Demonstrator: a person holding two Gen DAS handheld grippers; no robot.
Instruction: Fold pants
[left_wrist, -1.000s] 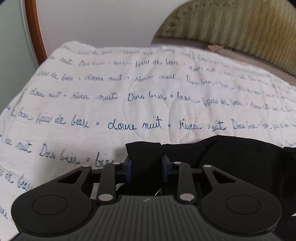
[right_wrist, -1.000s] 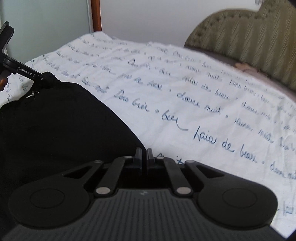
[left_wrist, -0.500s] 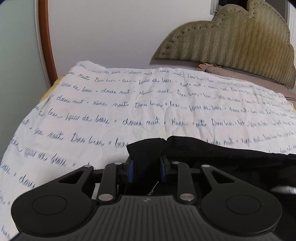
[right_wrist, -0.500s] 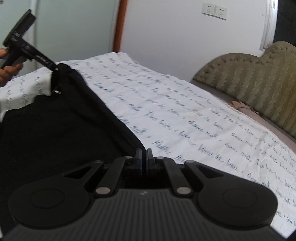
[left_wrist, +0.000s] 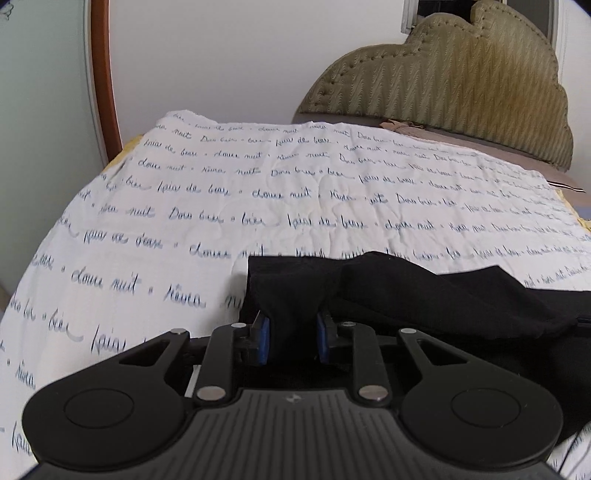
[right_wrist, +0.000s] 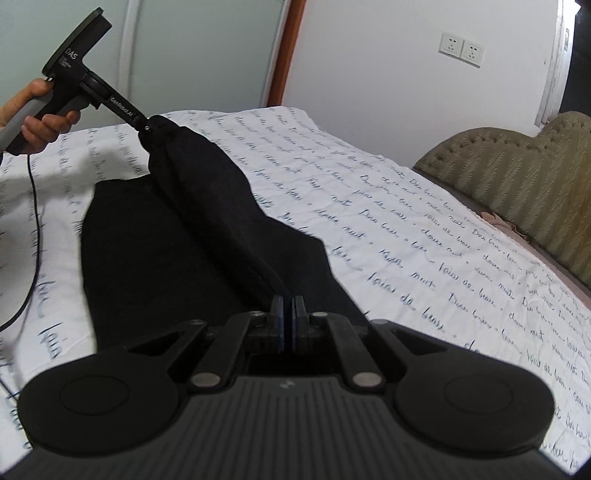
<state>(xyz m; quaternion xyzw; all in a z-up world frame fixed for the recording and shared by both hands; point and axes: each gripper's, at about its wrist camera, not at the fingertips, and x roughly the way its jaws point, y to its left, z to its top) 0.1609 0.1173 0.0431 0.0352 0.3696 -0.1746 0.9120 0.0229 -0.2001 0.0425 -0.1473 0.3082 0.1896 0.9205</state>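
Two grippers hold one pair of black pants (right_wrist: 192, 236) above a white bedspread (left_wrist: 229, 206) with blue script. The left gripper (left_wrist: 291, 332) has its blue pads (left_wrist: 264, 341) pinching a thick bunch of cloth; the rest trails off to its right. The right gripper (right_wrist: 287, 325) has its fingers pressed nearly together on a thin edge of the same garment. From the right gripper the lifted edge runs forward and to the left, its long axis ending at the left gripper (right_wrist: 146, 125). Below that raised edge, the remaining fabric lies flat on the bedspread, ahead and left. Carrying the taut edge sideways together looks like the coming fold.
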